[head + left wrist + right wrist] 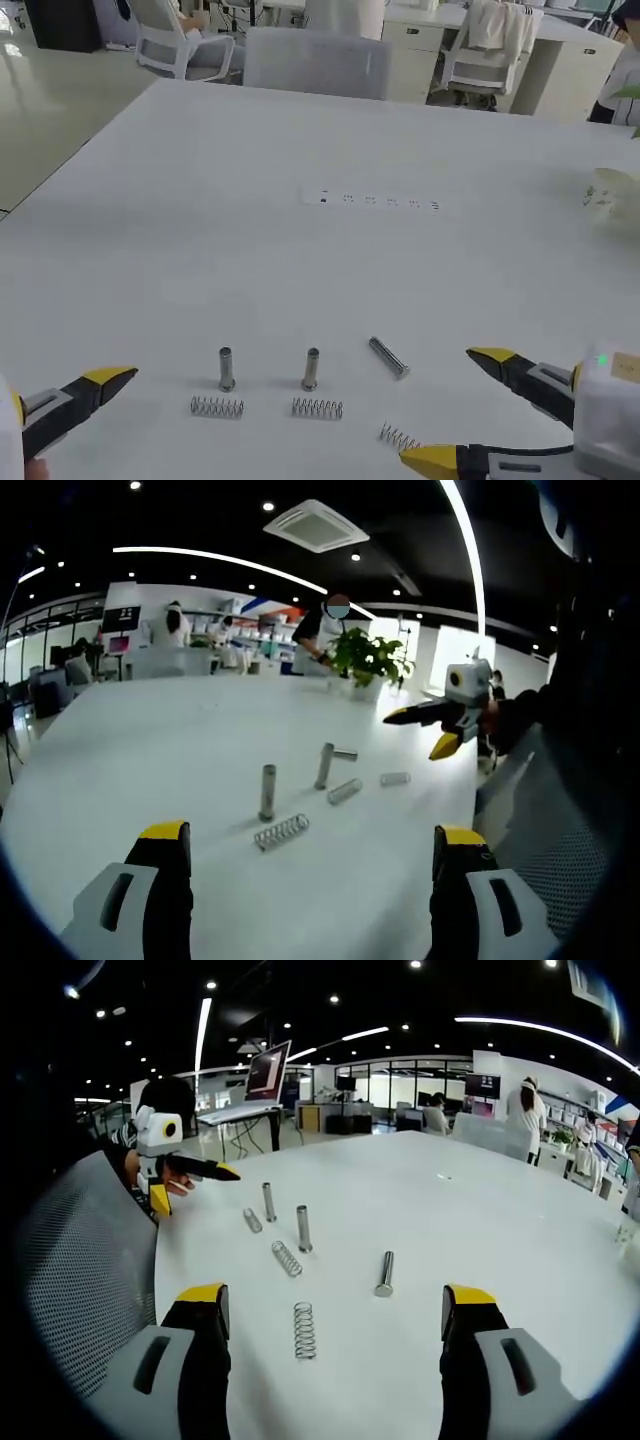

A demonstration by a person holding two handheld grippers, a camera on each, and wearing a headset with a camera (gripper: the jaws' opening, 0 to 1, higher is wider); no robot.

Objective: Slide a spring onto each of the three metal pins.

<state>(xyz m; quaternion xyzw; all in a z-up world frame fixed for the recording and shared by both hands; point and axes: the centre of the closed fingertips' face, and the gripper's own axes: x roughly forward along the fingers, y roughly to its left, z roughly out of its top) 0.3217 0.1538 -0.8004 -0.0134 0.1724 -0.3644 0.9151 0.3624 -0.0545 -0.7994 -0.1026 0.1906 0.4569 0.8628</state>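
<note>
No spring fitted yet. Three coiled wire springs (317, 408) lie on white table (300, 260), one before each short steel pin (311, 369); two upright, third toppled. Yellow-tipped left gripper (310, 840) and right gripper (335, 1295) gape, empty.

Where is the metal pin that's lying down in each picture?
Head view: lying pin, low, right of centre.
Left gripper view: lying pin, near the middle, small and sideways.
Right gripper view: lying pin, middle, closest pin.
Shared landmark: the standing pin right next to it.
</note>
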